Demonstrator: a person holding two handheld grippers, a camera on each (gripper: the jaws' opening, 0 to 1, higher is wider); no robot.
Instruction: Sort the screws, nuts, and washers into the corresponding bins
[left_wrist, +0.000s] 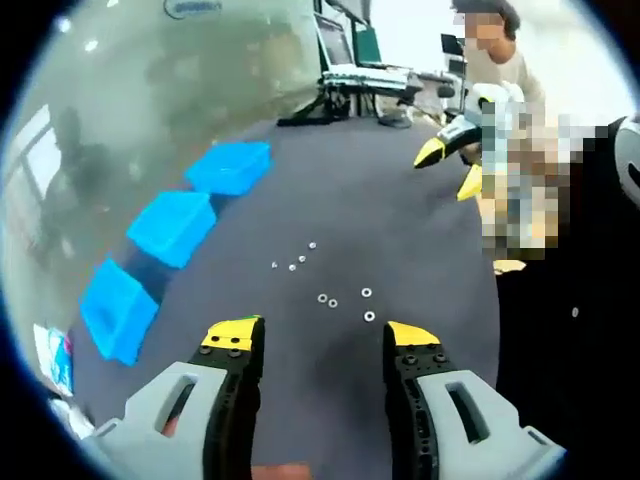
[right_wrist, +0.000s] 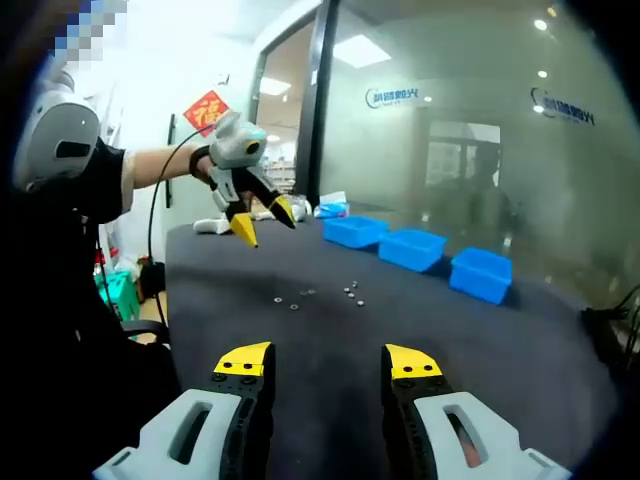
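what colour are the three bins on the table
Bright blue bins, clearest in the left gripper view.

Dark grey tabletop (left_wrist: 380, 200) is seen running back to a frosted glass wall (left_wrist: 150, 90); the same tabletop (right_wrist: 480, 350) and glass wall (right_wrist: 480, 130) are seen in the right gripper view. Blue lettering (right_wrist: 392, 96) is printed on the glass, and ceiling lights are reflected in it. A laptop on a black stand (left_wrist: 350, 70) is set at the tabletop's far edge, with monitors behind it. A seated person in a light top (left_wrist: 500, 60) is seen beyond the tabletop. A red diamond wall decoration (right_wrist: 205, 111) is hung beside a dark door frame (right_wrist: 320, 110). A green object (right_wrist: 115, 290) is seen low by the tabletop's edge; what it is cannot be told
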